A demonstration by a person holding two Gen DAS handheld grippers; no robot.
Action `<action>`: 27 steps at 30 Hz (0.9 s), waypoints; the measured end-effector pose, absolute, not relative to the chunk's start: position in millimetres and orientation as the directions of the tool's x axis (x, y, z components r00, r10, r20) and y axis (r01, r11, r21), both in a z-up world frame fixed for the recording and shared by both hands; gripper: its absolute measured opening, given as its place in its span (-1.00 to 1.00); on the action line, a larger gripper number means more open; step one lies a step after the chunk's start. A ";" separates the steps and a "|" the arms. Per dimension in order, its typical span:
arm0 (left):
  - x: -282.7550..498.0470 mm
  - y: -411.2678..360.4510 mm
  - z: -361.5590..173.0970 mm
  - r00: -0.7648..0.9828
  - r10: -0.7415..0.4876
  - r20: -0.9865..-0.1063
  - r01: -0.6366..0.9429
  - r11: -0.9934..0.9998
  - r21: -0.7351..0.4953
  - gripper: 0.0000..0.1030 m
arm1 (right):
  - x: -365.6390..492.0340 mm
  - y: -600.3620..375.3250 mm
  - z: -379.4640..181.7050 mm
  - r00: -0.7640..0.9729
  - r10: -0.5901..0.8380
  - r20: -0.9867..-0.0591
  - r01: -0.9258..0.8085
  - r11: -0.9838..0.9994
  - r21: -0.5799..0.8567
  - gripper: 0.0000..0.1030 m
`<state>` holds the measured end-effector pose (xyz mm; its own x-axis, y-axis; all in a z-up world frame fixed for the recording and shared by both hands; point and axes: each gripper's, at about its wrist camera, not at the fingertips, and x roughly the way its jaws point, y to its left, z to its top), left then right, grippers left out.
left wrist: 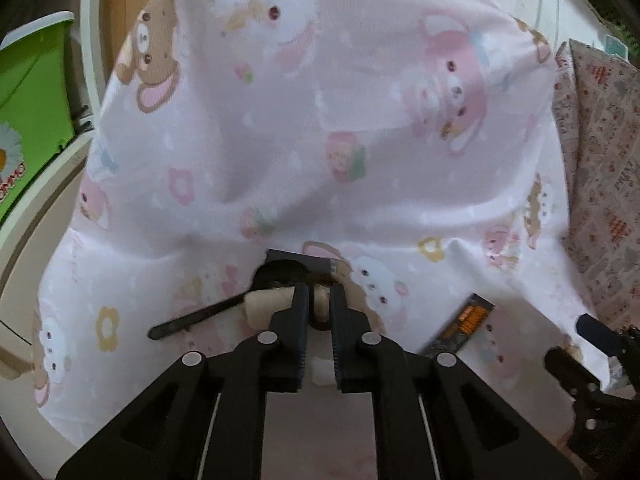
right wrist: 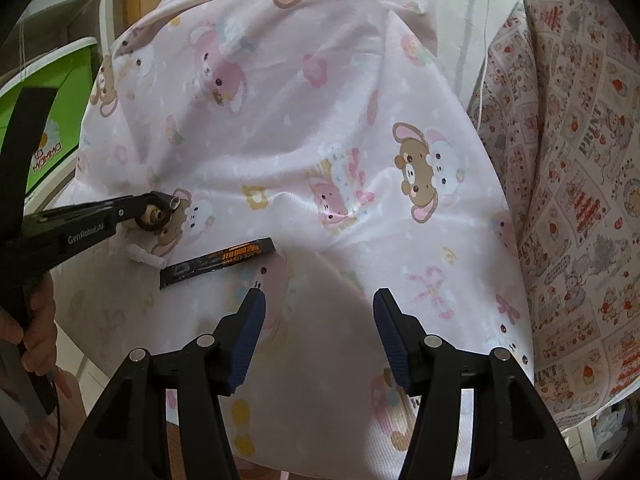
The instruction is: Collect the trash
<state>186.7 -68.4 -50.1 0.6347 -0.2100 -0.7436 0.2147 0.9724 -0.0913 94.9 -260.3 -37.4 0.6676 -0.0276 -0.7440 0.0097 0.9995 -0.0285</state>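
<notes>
My left gripper [left wrist: 319, 300] is shut on a small round dark-rimmed piece of trash [left wrist: 320, 304], held just over the pink cartoon bedsheet [left wrist: 320, 140]; it also shows in the right wrist view [right wrist: 154, 216]. A black plastic spoon [left wrist: 208, 312] and a crumpled white tissue [left wrist: 266, 306] lie under the left fingers. A black and orange coffee sachet [left wrist: 460, 330] lies flat on the sheet to the right, also in the right wrist view [right wrist: 218, 262]. My right gripper [right wrist: 318, 300] is open and empty, just right of the sachet.
A green bin [left wrist: 28, 112] stands at the left beside the bed, also in the right wrist view [right wrist: 56, 116]. A patterned pillow [right wrist: 580, 160] lies at the right. A white twisted scrap [right wrist: 146, 257] lies by the sachet's left end.
</notes>
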 end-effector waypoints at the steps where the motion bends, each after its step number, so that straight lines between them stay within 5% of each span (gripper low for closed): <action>1: 184.8 -71.1 -49.8 0.630 -0.207 -0.748 0.227 0.971 -0.078 -1.00 | 94.8 -259.8 -37.8 0.667 -0.029 -0.744 0.008 0.999 -0.032 0.14; 12: 163.0 -73.3 -23.5 0.681 -0.209 -0.702 0.266 0.963 -0.029 -1.00 | 94.7 -253.7 -37.3 0.671 -0.012 -0.741 -0.018 0.999 -0.033 0.14; 14: 170.6 -71.1 -29.1 0.663 -0.211 -0.718 0.260 0.965 -0.043 -0.48 | 95.6 -252.2 -38.8 0.667 -0.006 -0.745 -0.022 0.999 -0.028 0.14; 16: 176.3 -70.9 -38.0 0.650 -0.205 -0.732 0.245 0.968 -0.054 -0.36 | 96.5 -249.7 -41.1 0.662 -0.004 -0.749 -0.028 0.999 -0.030 0.14; 21: 184.6 -75.9 -56.5 0.641 -0.166 -0.749 0.224 0.974 -0.024 -0.48 | 95.1 -245.4 -42.5 0.667 -0.016 -0.745 -0.037 0.998 -0.055 0.14; 24: 187.6 -77.2 -57.8 0.652 -0.155 -0.742 0.213 0.977 -0.017 -0.95 | 95.1 -247.6 -41.5 0.668 -0.014 -0.744 -0.032 0.998 -0.047 0.14; 27: 186.2 -75.7 -56.2 0.648 -0.195 -0.736 0.228 0.972 -0.057 -0.95 | 94.9 -249.8 -41.1 0.667 -0.014 -0.745 -0.029 0.999 -0.045 0.14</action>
<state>186.2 -75.7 -56.2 0.6481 -0.1948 -0.7362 0.2278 0.9721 -0.0566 94.9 -249.8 -41.1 0.6670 -0.0141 -0.7450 -0.0291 0.9986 -0.0450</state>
